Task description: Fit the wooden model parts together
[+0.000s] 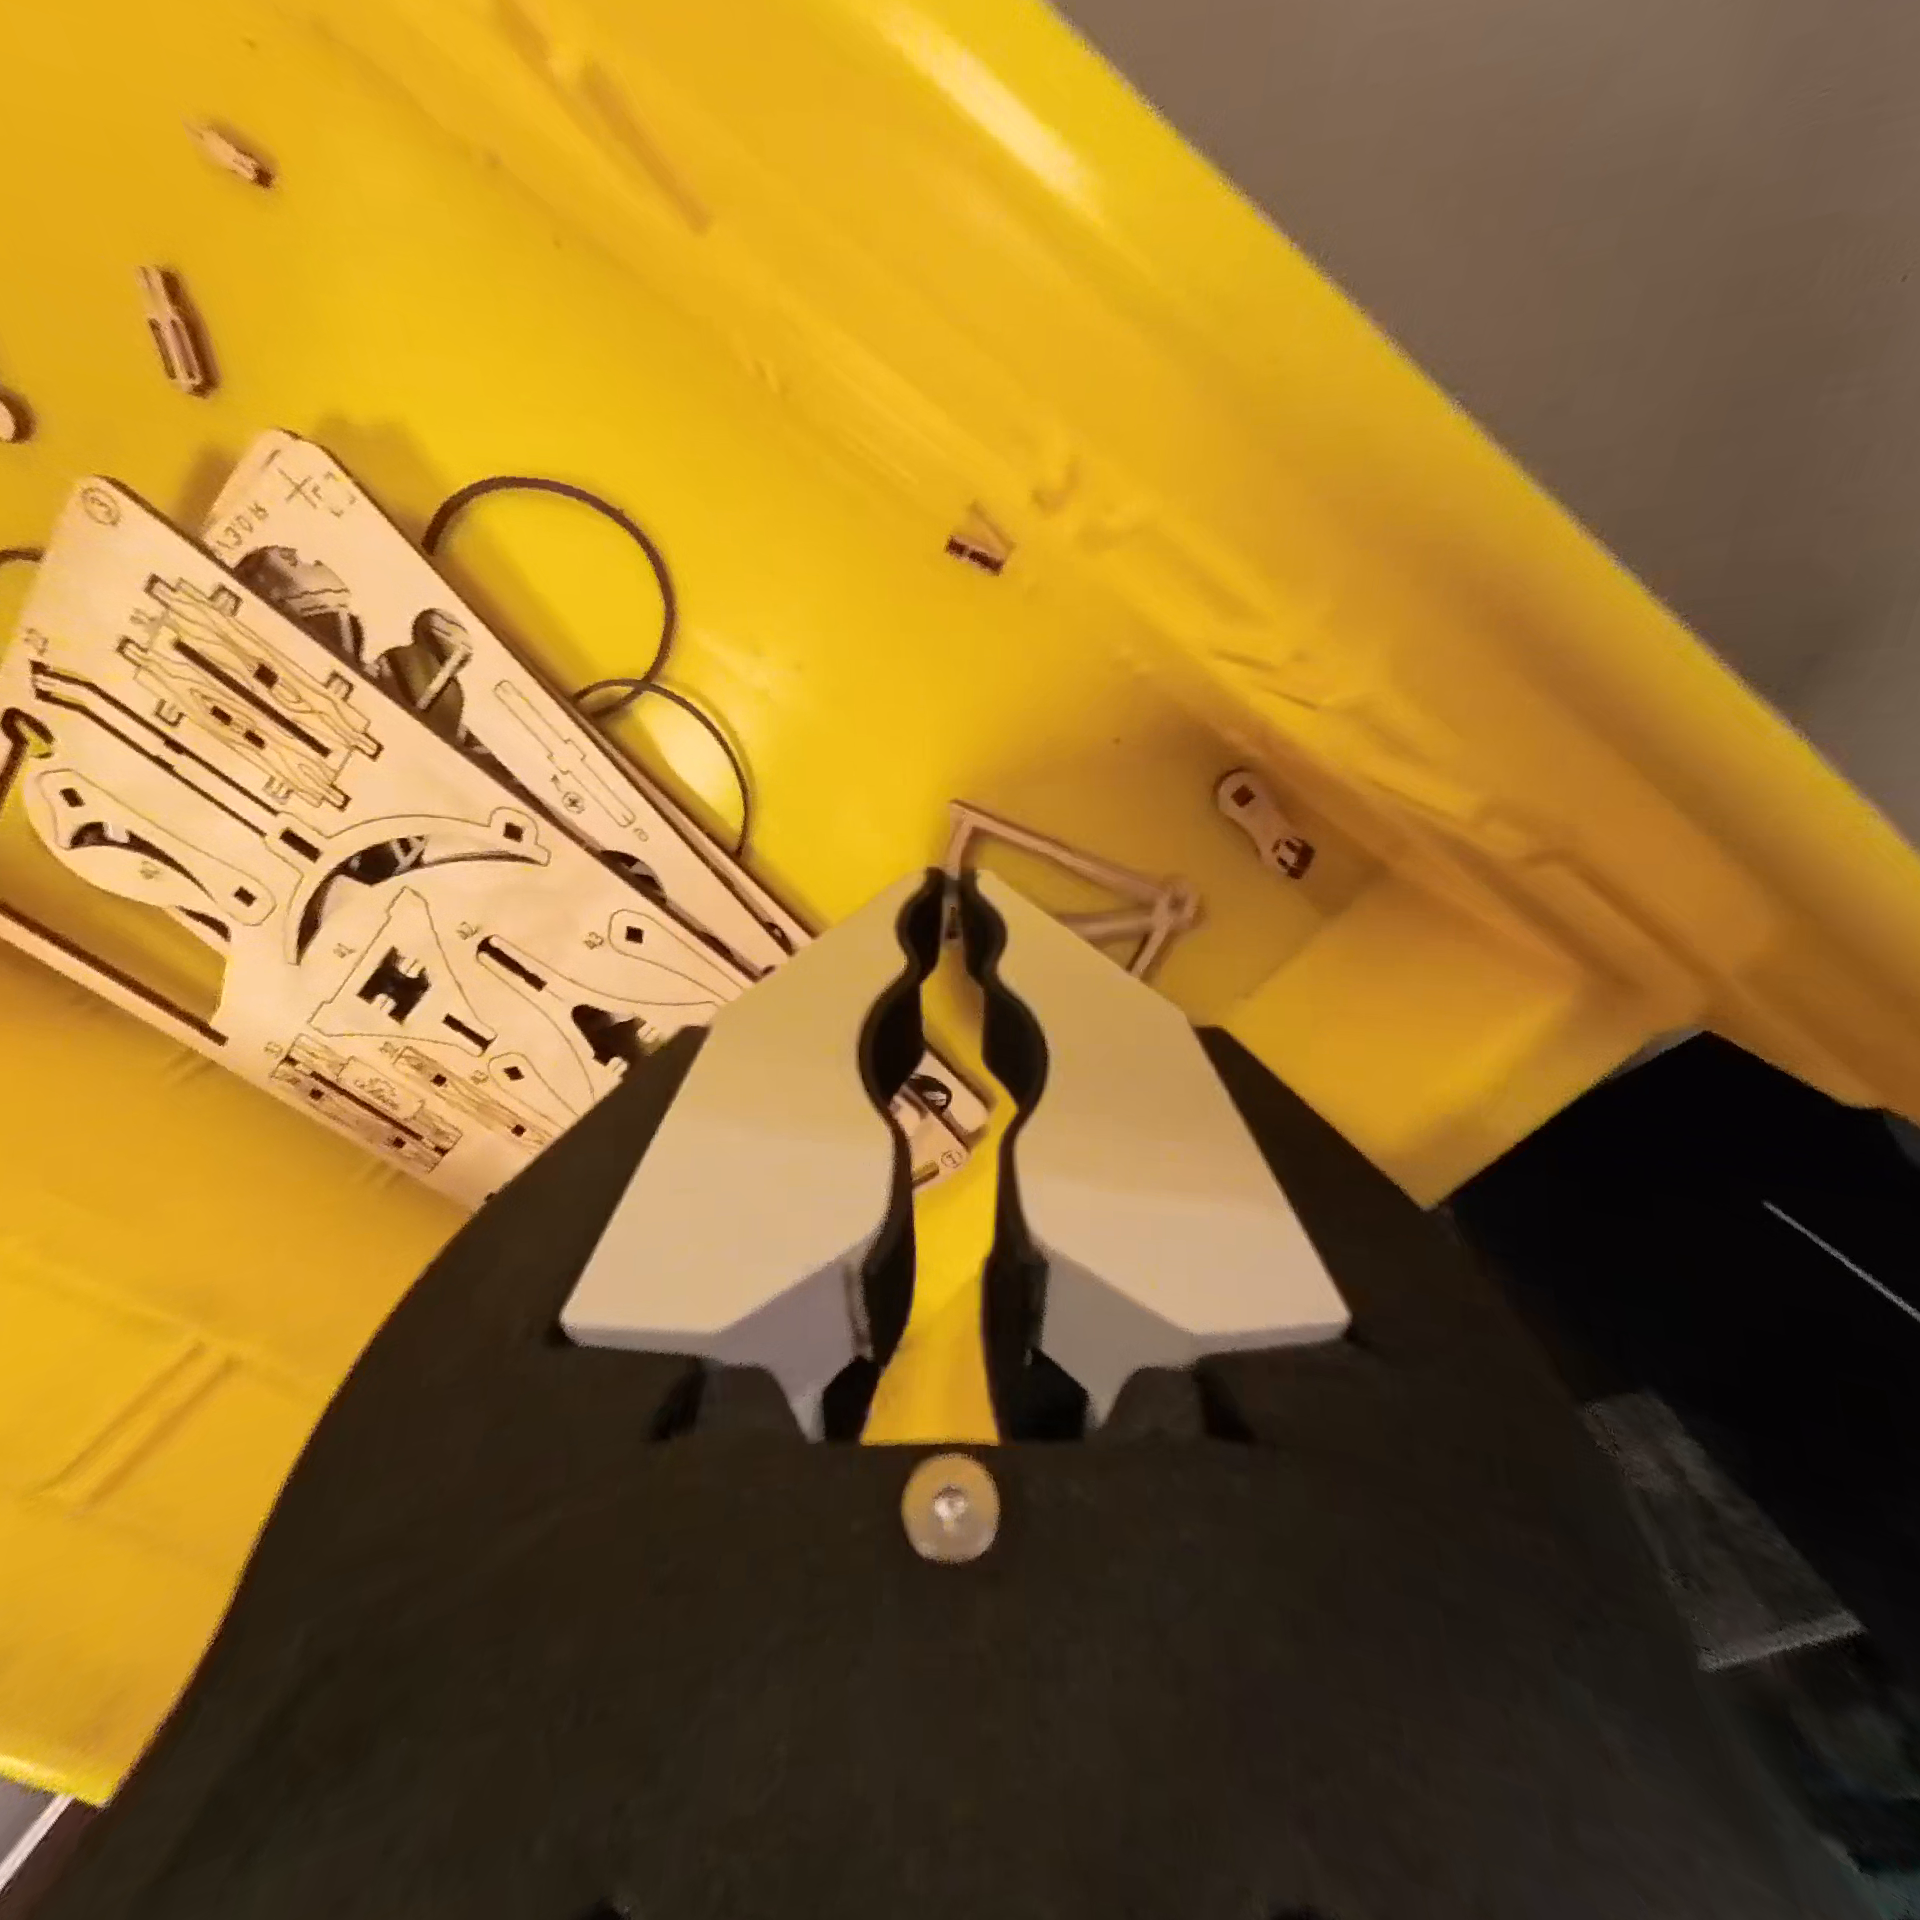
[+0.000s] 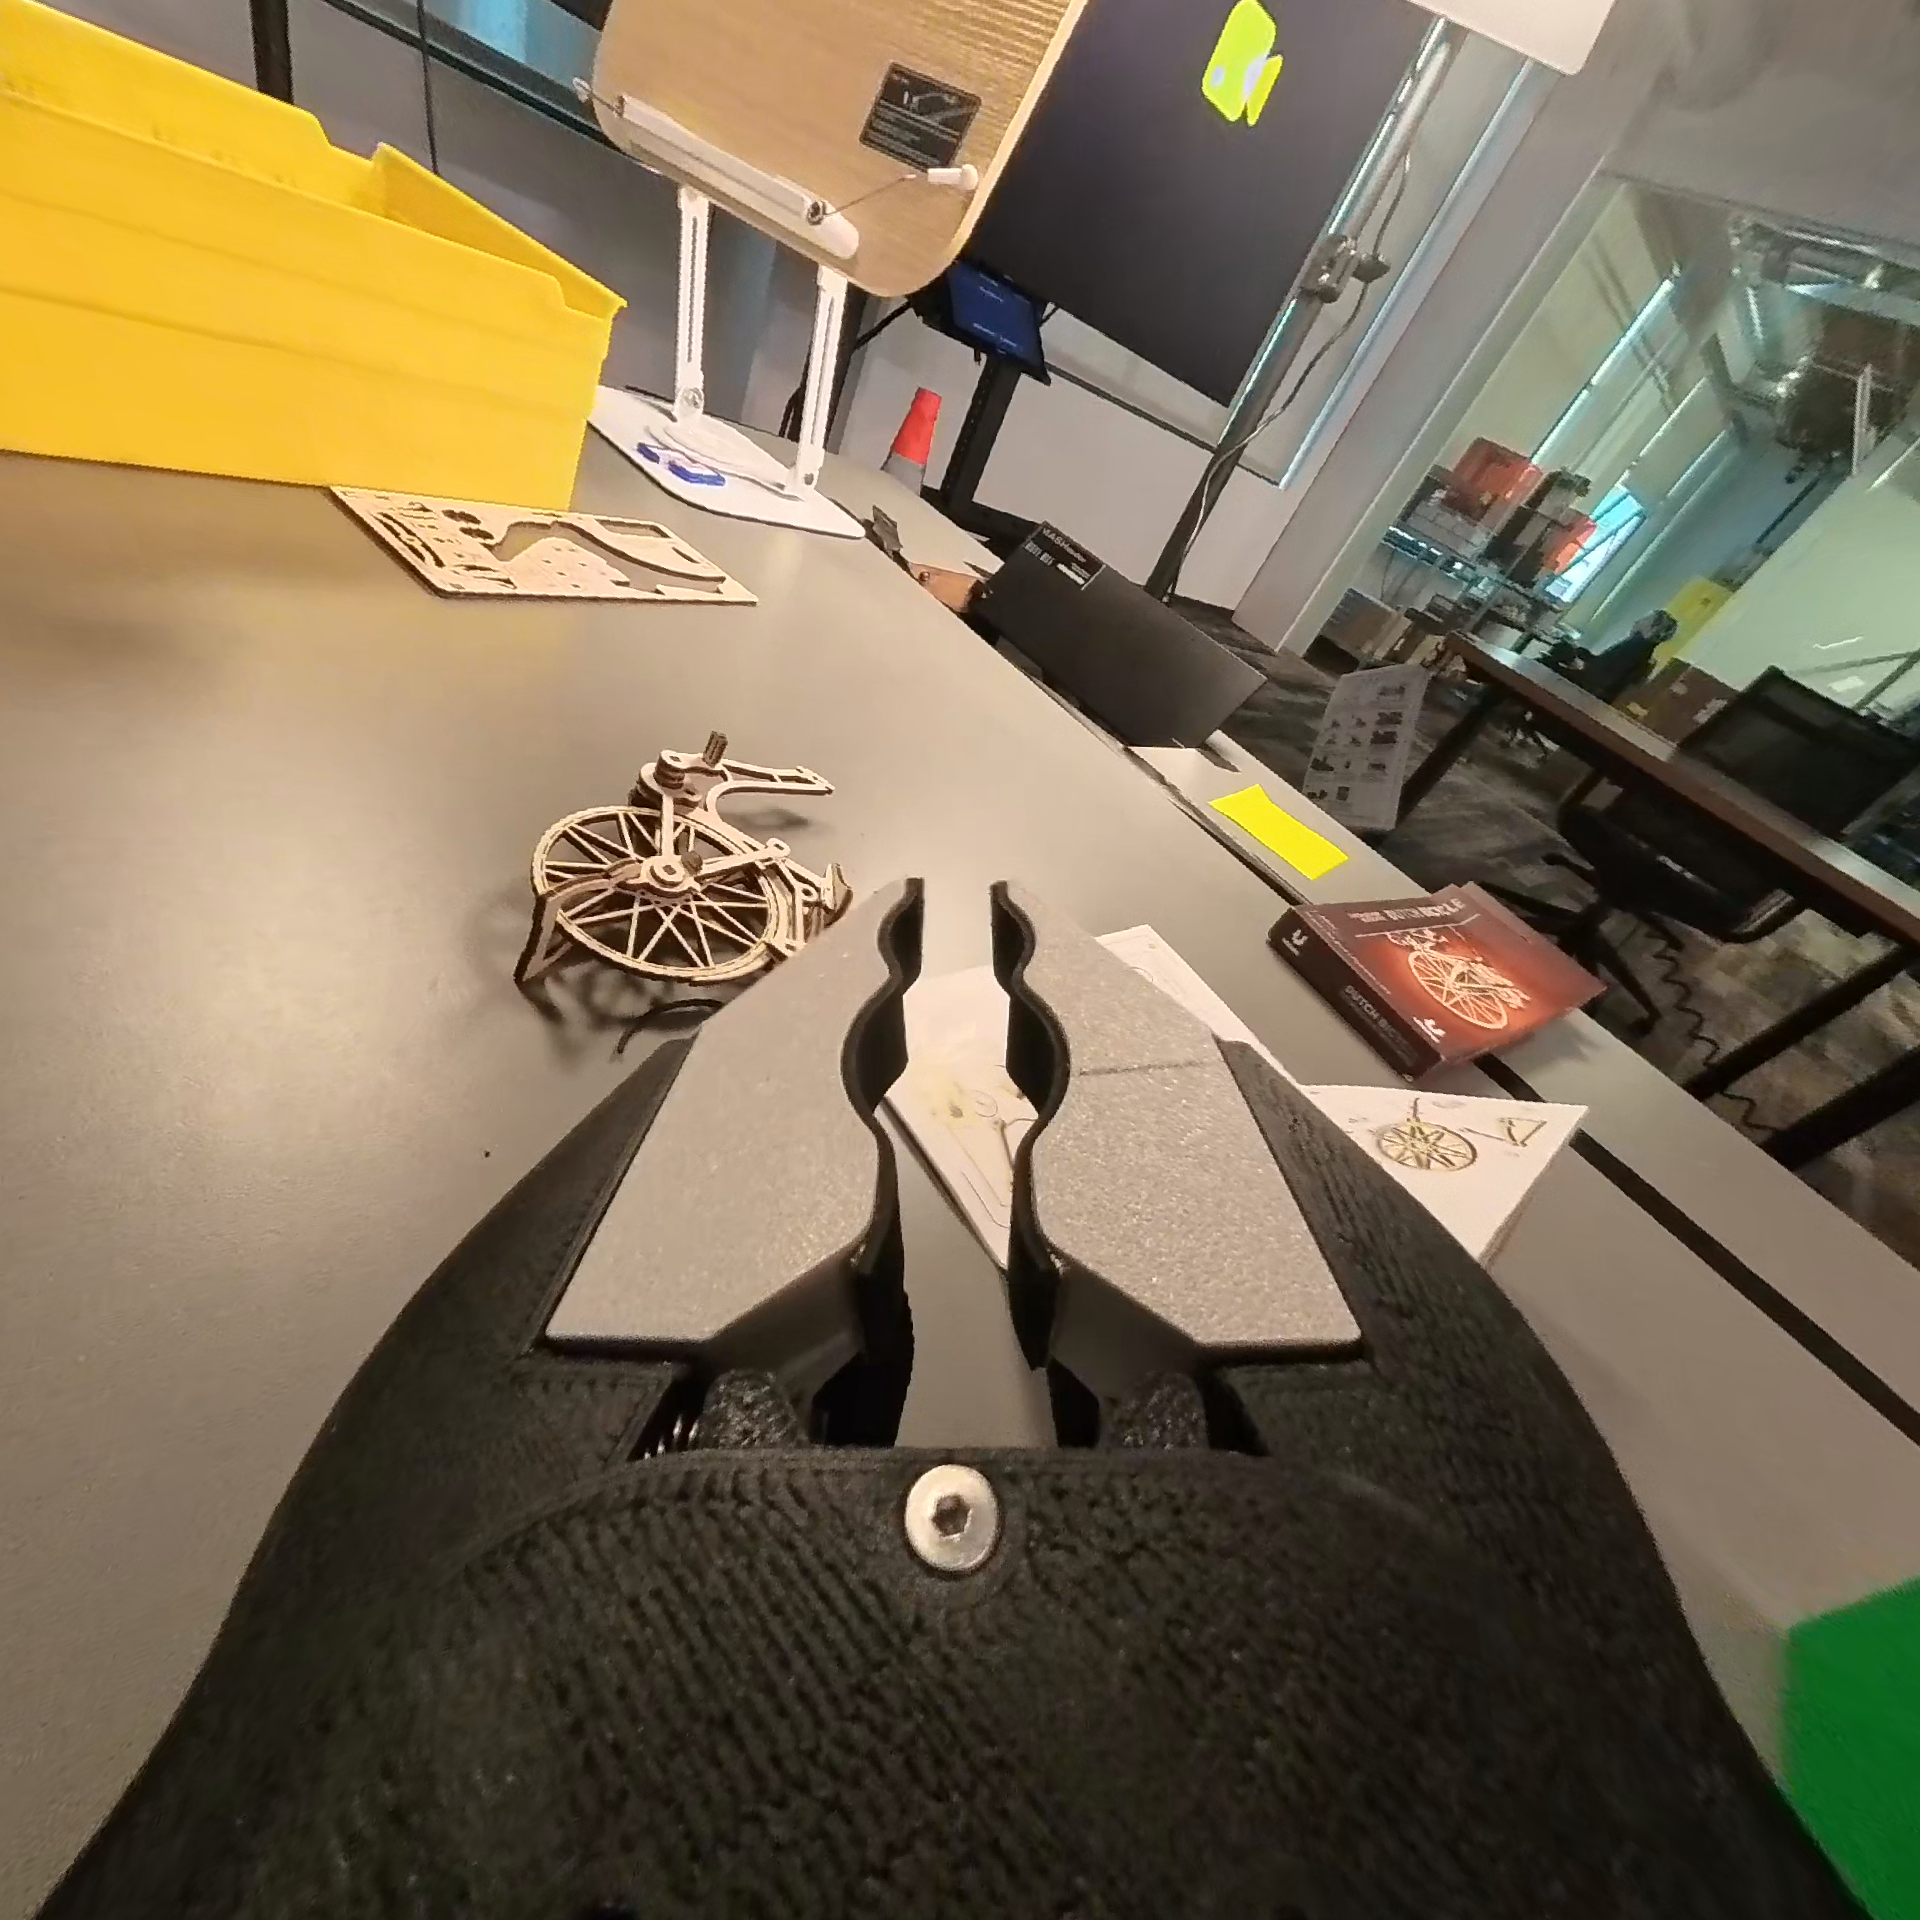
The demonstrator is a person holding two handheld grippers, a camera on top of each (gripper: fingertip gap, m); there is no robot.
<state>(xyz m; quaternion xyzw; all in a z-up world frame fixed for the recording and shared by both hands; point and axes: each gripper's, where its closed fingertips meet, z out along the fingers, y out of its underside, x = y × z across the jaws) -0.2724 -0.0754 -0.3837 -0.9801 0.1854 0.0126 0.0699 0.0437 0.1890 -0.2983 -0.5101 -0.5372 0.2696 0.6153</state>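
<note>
In the left wrist view my left gripper [image 1: 953, 891] is inside a yellow bin [image 1: 790, 312]. Its tips are pinched on the corner of a thin triangular wooden frame part [image 1: 1081, 896] that lies on the bin floor. Two laser-cut wooden part sheets [image 1: 312, 831] lie overlapped to the left. In the right wrist view my right gripper [image 2: 956, 906] is slightly open and empty, low over the grey table [image 2: 260, 935]. A partly built wooden wheel model [image 2: 665, 883] lies on the table just left of its tips.
Loose small wooden pieces [image 1: 1262, 821] and black rubber bands [image 1: 561, 582] lie in the bin. On the table are another wooden sheet [image 2: 551, 556], the yellow bin [image 2: 291, 343], instruction sheets [image 2: 966, 1091], the kit's box [image 2: 1434, 977] and a white stand [image 2: 748, 416]. Some 40 centimeters of space lies between my two pairs of fingers.
</note>
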